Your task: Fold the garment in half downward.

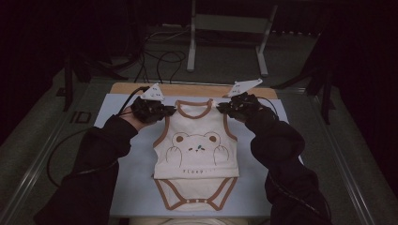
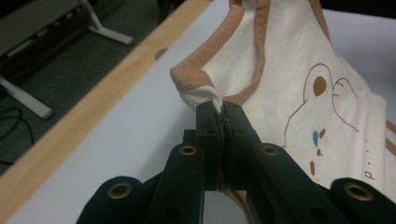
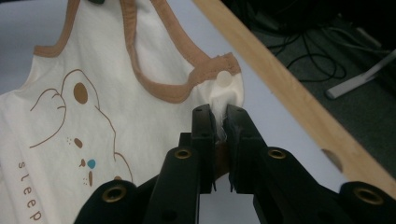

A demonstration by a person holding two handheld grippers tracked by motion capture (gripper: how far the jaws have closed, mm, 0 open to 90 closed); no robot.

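baby bodysuit [image 1: 196, 150] lies flat, bear print up, on the pale mat [image 1: 136, 187] | left gripper [image 1: 165, 111] jaws pinched on its left shoulder strap | right gripper [image 1: 220, 108] jaws clamped on the right strap | wooden table edge [image 1: 187, 89] behind

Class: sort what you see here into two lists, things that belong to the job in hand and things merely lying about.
In the job:
- baby bodysuit, flat on the white sheet
- left hand-held gripper, shut on one shoulder
- right hand-held gripper, shut on the other shoulder

Just about:
- white sheet and wooden table edge
- metal stand and loose cables on the floor beyond
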